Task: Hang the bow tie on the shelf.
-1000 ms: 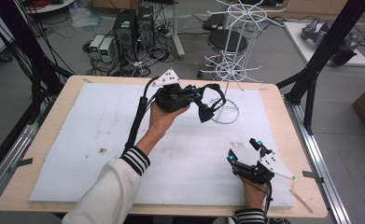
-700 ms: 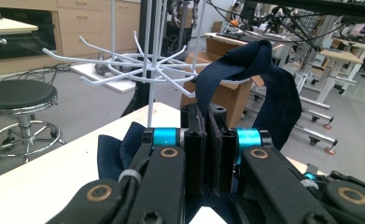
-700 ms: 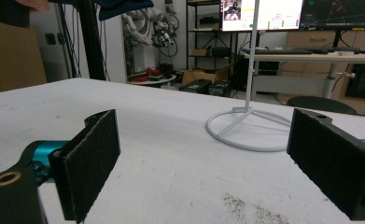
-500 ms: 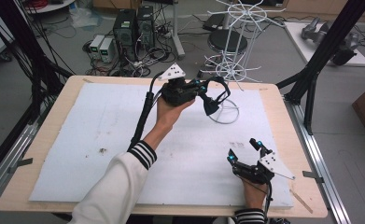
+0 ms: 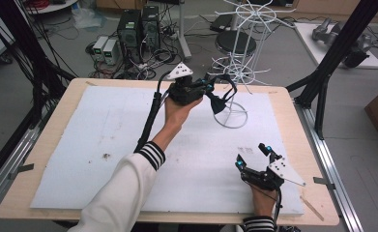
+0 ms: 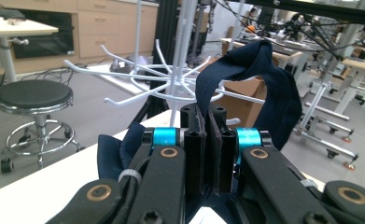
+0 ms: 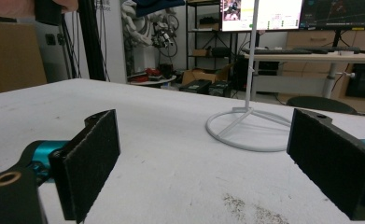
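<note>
Left gripper: jaws pinching navy strap beside white wire rack.
Right gripper: spread, empty.
Risk: loop misses a prong, strap slips off.

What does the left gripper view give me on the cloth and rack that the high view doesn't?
Left gripper view: the left gripper's pads clamp the dark blue cloth, whose loop rises close to the white wire rack's hook arms. High view: the rack's ring base on the white table mat, and the right gripper open. Both: cloth held, not yet hung.

Dark navy fabric loop, lifted, beside white wire rack
</note>
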`<move>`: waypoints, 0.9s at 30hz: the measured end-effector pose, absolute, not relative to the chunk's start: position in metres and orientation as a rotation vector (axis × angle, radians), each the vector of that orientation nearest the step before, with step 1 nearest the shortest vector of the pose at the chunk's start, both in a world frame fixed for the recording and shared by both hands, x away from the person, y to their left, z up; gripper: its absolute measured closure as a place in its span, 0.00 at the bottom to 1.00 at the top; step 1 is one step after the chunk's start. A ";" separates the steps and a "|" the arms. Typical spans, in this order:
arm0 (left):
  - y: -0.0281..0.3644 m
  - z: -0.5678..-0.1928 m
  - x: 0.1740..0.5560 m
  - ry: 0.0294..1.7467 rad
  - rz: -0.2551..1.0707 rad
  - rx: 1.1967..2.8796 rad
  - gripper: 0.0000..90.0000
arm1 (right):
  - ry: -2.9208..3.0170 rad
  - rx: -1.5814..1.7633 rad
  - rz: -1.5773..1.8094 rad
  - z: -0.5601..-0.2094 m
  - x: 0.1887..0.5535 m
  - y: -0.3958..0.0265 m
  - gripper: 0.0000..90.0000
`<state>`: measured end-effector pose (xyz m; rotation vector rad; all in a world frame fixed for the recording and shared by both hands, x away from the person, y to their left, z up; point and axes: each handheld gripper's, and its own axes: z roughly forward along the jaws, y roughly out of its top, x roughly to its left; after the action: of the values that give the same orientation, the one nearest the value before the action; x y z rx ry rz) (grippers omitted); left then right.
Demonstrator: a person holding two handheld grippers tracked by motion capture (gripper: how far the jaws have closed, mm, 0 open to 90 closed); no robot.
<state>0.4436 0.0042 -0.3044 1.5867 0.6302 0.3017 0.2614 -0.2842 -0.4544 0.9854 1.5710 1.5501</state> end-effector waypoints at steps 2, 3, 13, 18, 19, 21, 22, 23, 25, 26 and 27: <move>0.002 -0.304 0.445 0.637 0.307 1.589 0.95 | 1.571 0.987 1.551 -0.454 0.261 -0.284 0.10; 0.000 -0.304 0.445 0.641 0.312 1.595 0.95 | 1.571 0.984 1.549 -0.454 0.261 -0.284 0.10; -0.010 -0.314 0.446 0.704 0.370 1.670 0.95 | 1.571 0.979 1.551 -0.455 0.261 -0.284 0.10; -0.013 -0.316 0.447 0.760 0.365 1.662 0.95 | 1.568 0.979 1.550 -0.455 0.261 -0.284 0.10; -0.014 -0.316 0.447 0.759 0.369 1.662 0.95 | 1.568 0.981 1.551 -0.455 0.261 -0.284 0.10; -0.014 -0.316 0.447 0.760 0.377 1.665 0.95 | 1.570 0.980 1.551 -0.454 0.261 -0.284 0.10; -0.013 -0.316 0.448 0.762 0.386 1.666 0.95 | 1.568 0.980 1.550 -0.455 0.261 -0.284 0.10; -0.013 -0.316 0.448 0.766 0.389 1.665 0.95 | 1.568 0.980 1.550 -0.455 0.261 -0.284 0.10; -0.012 -0.317 0.449 0.770 0.390 1.672 0.95 | 1.568 0.979 1.551 -0.455 0.261 -0.284 0.10; -0.012 -0.317 0.449 0.771 0.392 1.676 0.95 | 1.567 0.979 1.551 -0.455 0.261 -0.284 0.10; -0.012 -0.317 0.449 0.772 0.394 1.681 0.95 | 1.568 0.980 1.550 -0.455 0.261 -0.284 0.10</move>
<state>0.4490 -0.0124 -0.3170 1.6810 0.7718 0.3944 0.2609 -0.2843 -0.4545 0.9799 1.5678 1.5503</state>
